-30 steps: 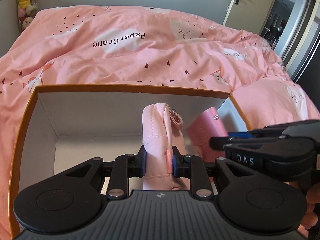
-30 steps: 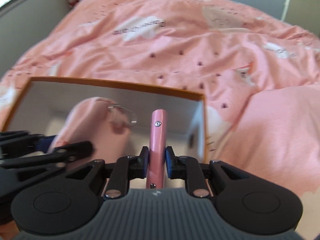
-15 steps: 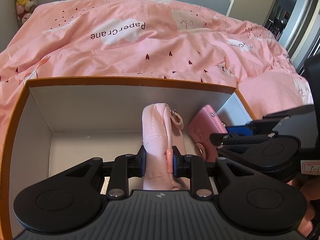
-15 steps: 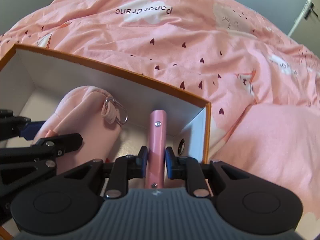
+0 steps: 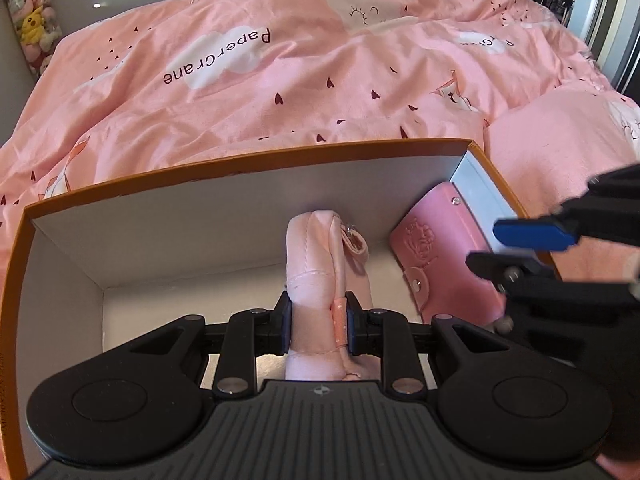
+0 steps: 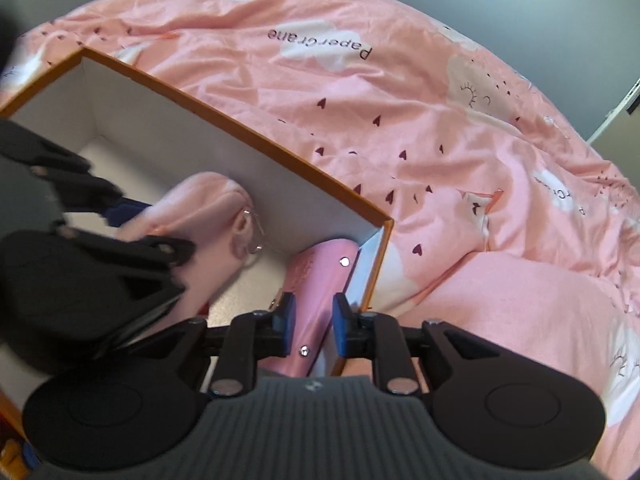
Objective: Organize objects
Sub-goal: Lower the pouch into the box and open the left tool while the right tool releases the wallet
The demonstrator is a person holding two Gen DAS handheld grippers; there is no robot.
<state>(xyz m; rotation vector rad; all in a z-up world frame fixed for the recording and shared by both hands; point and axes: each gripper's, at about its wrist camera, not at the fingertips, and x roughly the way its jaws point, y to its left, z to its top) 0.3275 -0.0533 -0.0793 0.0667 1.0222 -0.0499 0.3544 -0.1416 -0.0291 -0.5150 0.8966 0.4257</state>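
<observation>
The box [image 5: 248, 168] sits on the bed [image 5: 320, 80], whose quilt spreads behind it toward 12 o'clock. Inside, the pouch [image 5: 316, 264] stands near the middle, and the wallet [image 5: 444, 256] leans at its 3 o'clock against the box's right wall. A pillow [image 5: 552, 140] lies outside the box at 2 o'clock.

The left gripper [image 5: 316, 322] points steeply downward, its blue pads pressed against both sides of a soft pink pouch [image 5: 316, 264]. Just to its right, the right gripper [image 6: 313, 330] also angles downward, its jaws standing slightly apart around a pink wallet [image 6: 316, 300], the pads not pressing it.
</observation>
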